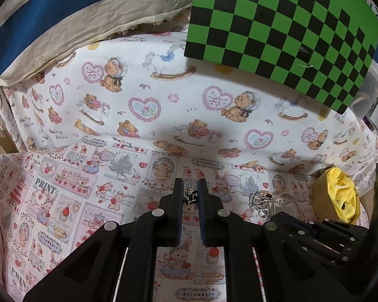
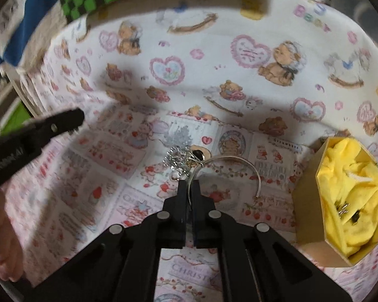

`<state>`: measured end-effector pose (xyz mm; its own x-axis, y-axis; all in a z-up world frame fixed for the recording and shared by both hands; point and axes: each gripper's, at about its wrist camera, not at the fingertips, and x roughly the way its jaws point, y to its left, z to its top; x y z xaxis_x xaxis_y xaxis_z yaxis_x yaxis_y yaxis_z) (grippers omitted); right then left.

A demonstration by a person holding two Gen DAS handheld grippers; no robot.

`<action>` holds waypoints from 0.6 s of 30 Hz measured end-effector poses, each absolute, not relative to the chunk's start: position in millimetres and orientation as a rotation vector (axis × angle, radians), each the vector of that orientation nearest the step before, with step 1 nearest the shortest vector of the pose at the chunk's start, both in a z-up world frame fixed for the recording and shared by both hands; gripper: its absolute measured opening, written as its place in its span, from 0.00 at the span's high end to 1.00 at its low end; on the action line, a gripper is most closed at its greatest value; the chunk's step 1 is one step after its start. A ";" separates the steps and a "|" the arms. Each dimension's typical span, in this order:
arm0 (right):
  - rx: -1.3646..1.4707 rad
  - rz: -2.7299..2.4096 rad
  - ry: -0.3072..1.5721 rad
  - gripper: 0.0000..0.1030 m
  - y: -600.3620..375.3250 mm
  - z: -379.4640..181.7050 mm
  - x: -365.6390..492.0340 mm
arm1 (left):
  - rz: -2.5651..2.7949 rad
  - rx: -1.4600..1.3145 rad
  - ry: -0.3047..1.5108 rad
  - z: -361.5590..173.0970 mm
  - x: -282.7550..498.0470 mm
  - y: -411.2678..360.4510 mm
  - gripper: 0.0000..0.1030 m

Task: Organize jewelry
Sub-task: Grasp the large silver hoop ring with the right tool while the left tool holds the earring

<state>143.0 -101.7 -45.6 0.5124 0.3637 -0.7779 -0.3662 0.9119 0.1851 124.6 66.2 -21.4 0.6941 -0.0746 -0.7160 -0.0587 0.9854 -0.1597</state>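
My right gripper [image 2: 188,185] is shut on the thin wire of a silver open bangle [image 2: 229,160], which curves off to the right just above the pink printed cloth. A tangle of silver jewelry [image 2: 177,158] with a dark stone [image 2: 197,154] lies just beyond the bangle. My left gripper [image 1: 190,188] is shut on a small black-and-white striped piece [image 1: 190,197]. In the right wrist view the left gripper [image 2: 78,120] hovers at the left. A gold box [image 2: 307,201] lined with yellow cloth sits at the right and holds a few small pieces [image 2: 342,210].
A teddy-bear print cloth [image 1: 163,88] rises behind the pink strawberry-print cloth [image 1: 63,188]. A green-and-black checkered board [image 1: 277,25] leans at the back right, and blue and cream striped fabric [image 1: 50,12] lies at the back left. A person's hand [image 2: 5,239] shows at the left edge.
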 end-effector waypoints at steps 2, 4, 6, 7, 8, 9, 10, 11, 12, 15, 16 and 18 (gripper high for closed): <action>0.114 0.502 0.920 0.97 -114.1 -36.6 140.9 | -0.006 -0.179 0.802 -20.3 123.5 66.9 0.90; 0.237 0.579 0.886 0.97 -125.5 -24.9 138.2 | -0.006 -0.187 0.798 -18.7 122.2 68.2 0.90; 0.323 0.636 0.848 0.97 -132.5 -14.0 135.2 | -0.008 -0.193 0.794 -17.4 121.2 69.4 0.90; 0.349 0.654 0.835 0.97 -134.8 -10.0 133.7 | -0.007 -0.196 0.792 -16.5 120.6 70.3 0.90; 0.379 0.672 0.822 0.97 -136.6 -5.9 133.2 | -0.006 -0.198 0.791 -15.9 120.5 71.1 0.90; 0.422 0.699 0.804 0.97 -140.5 -1.9 131.8 | -0.005 -0.203 0.789 -15.4 120.5 72.3 0.90; 0.457 0.721 0.793 0.97 -138.2 -1.1 127.2 | -0.005 -0.205 0.789 -15.7 120.4 73.0 0.90; 0.506 0.747 0.780 0.97 -142.1 1.3 126.2 | -0.004 -0.207 0.788 -15.5 120.1 73.4 0.90; 0.543 0.764 0.767 0.97 -145.7 3.9 125.0 | -0.001 -0.208 0.788 -15.2 119.9 73.7 0.90; 0.561 0.757 0.720 0.97 -149.1 15.2 119.2 | 0.000 -0.208 0.787 -15.0 120.1 73.9 0.90; 0.557 0.755 0.706 0.97 -150.4 18.3 115.5 | -0.001 -0.208 0.786 -14.8 120.4 74.1 0.90; 0.545 0.747 0.676 0.97 -152.6 23.3 112.1 | -0.002 -0.208 0.783 -14.1 120.2 73.9 0.90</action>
